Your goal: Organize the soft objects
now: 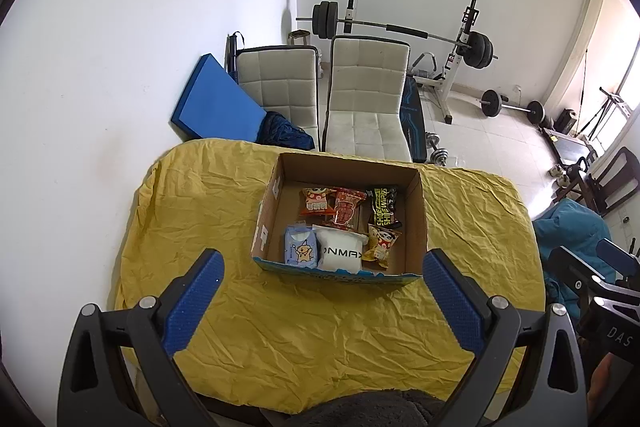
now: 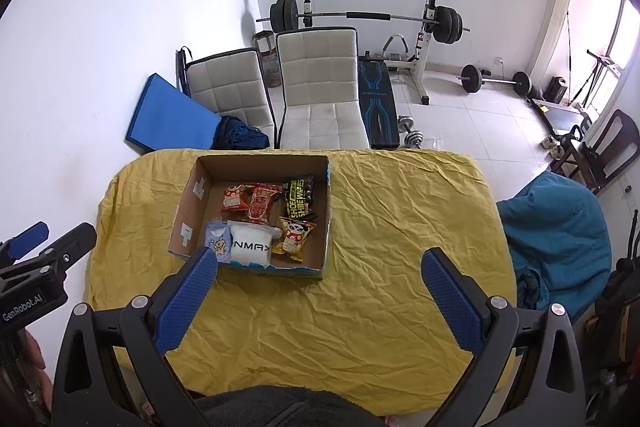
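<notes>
I see both my left gripper (image 1: 322, 269) and right gripper (image 2: 320, 267) spread wide and empty, the cardboard box (image 1: 418, 211) of soft packets lying just beyond their tips

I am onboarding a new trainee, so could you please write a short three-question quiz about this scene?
1. True or false: the left gripper holds a packet.
2. Which lies nearest the front wall of the open brown cardboard box?
A. the black-and-yellow shoe-wipes packet
B. the white soft pack with black lettering
C. the red snack packet
3. What covers the table under the box?

Key
1. False: both it and the right gripper are open and empty.
2. B
3. A wrinkled yellow cloth.
</notes>
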{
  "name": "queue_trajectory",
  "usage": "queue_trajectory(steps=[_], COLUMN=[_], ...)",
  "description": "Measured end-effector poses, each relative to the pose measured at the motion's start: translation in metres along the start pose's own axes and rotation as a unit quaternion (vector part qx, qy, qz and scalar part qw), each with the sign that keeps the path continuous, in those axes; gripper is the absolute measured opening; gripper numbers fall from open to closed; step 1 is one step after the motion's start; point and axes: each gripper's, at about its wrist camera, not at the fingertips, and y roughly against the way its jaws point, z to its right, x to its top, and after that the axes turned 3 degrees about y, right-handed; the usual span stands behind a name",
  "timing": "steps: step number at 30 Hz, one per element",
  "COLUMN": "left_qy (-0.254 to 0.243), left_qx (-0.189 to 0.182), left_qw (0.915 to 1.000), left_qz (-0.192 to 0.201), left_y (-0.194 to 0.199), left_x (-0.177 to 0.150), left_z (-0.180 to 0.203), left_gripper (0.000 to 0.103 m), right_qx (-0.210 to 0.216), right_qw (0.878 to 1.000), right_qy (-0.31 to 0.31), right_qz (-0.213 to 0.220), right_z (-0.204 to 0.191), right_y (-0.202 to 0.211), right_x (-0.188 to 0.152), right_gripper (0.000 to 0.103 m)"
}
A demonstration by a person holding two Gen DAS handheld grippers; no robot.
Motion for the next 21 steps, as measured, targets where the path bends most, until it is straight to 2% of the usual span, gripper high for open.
queue_trajectory(steps=[21], left_qy=[-0.008], left_qx=[-0.014], left_qw=[0.9996], left_qz=[-0.021], left_y=[-0.014], left_x=[0.002], left_z=[0.000], left_gripper=[0.102], right_qx=[0.002], right_qw=[1.000], right_qy=[-0.004], right_qz=[-0.016], right_z=[0.004], right_y=[-0.005], right_x=[-0.001], right_gripper=[0.103])
